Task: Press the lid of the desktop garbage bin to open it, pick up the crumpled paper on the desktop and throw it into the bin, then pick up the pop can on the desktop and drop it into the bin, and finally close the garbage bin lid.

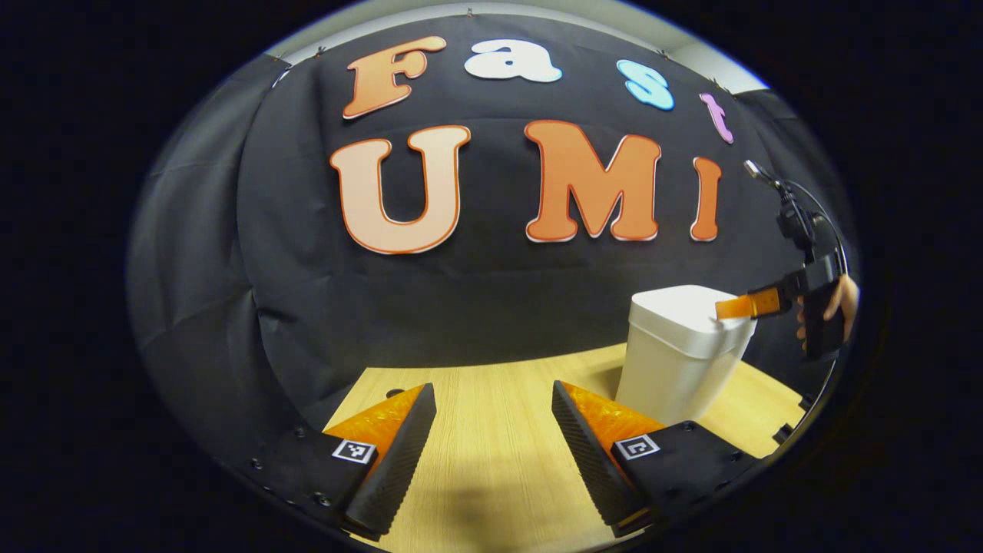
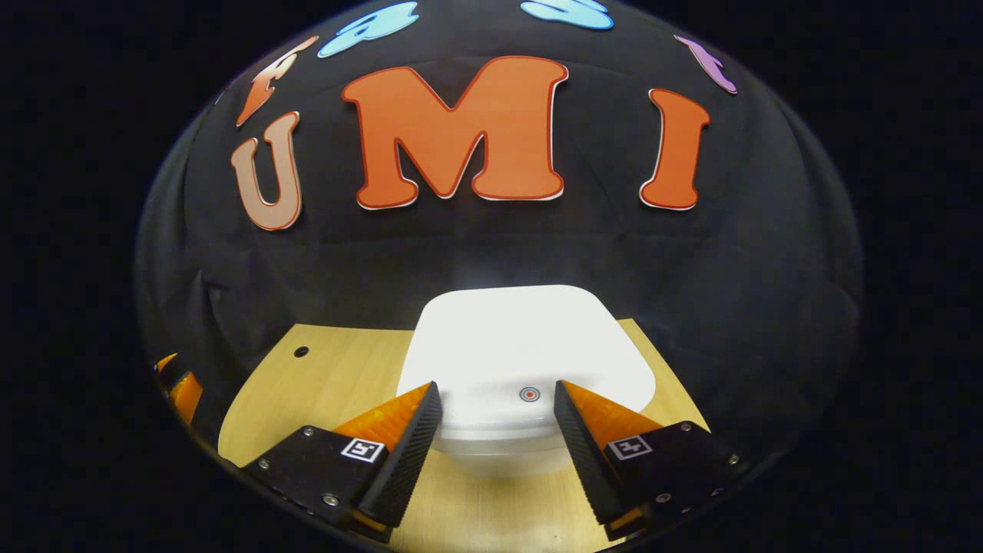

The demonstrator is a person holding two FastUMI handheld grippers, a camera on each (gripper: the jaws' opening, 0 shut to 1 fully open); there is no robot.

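The white desktop bin (image 1: 676, 361) stands on the wooden table to the right in the left gripper view, its lid down. In the right gripper view the lid (image 2: 522, 346) lies just below and ahead, with a small round red mark (image 2: 529, 394) near its front edge. My right gripper (image 2: 498, 392) is open over that front edge, and the mark sits between its fingers. From the side, the right gripper (image 1: 739, 306) hovers at the lid's top, held by a hand (image 1: 842, 301). My left gripper (image 1: 494, 392) is open over bare table, with nothing between its fingers.
The wooden table (image 1: 491, 461) runs back to the black cloth wall just behind the bin. A small dark hole (image 2: 301, 352) sits in the tabletop left of the bin. Part of the left gripper (image 2: 183, 390) shows at the far left edge of the right gripper view.
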